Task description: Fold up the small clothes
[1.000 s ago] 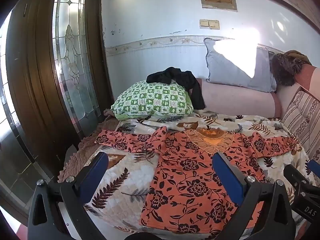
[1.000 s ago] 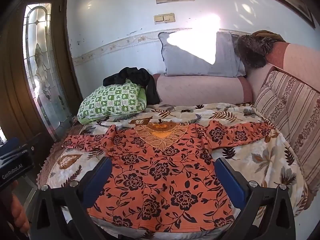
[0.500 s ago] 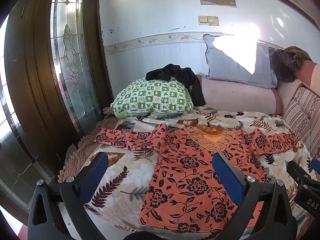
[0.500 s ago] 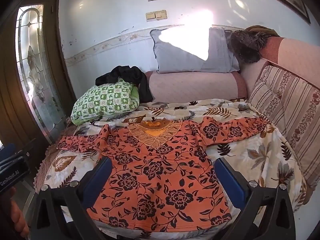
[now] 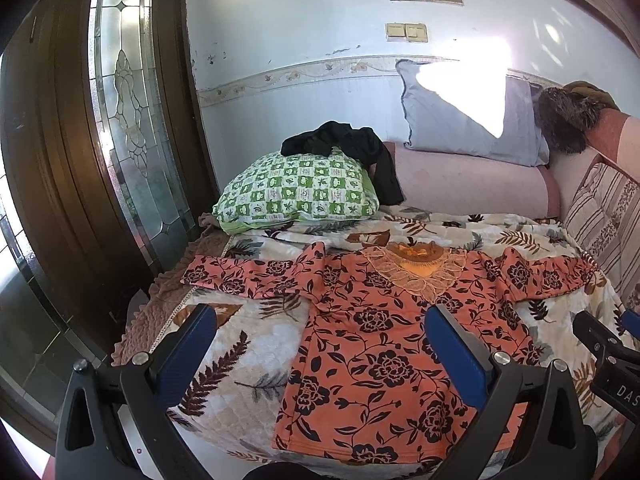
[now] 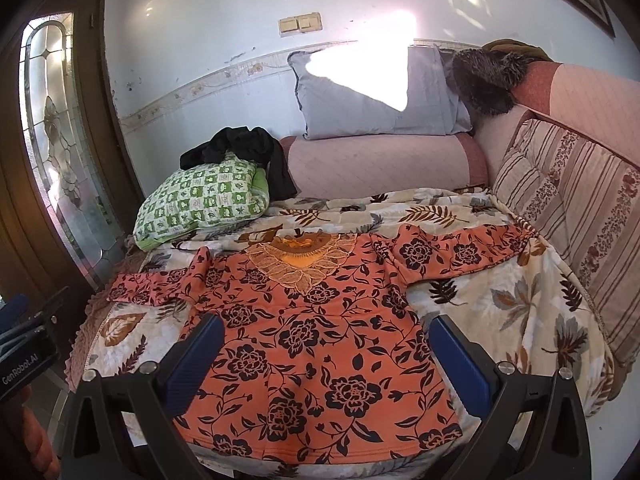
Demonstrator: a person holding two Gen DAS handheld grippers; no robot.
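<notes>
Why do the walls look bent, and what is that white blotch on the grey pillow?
Both wrist views use fisheye lenses, so the door frame and wall border curve near the edges and the corners go black. The blotch is direct sunlight, blown out to pure white on the grey pillow in both views; the orange floral top stays evenly lit and sharp.

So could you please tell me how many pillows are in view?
2: a green checked pillow at the bed's left, under a black garment, and a grey pillow against the wall. Others may be hidden.
</notes>
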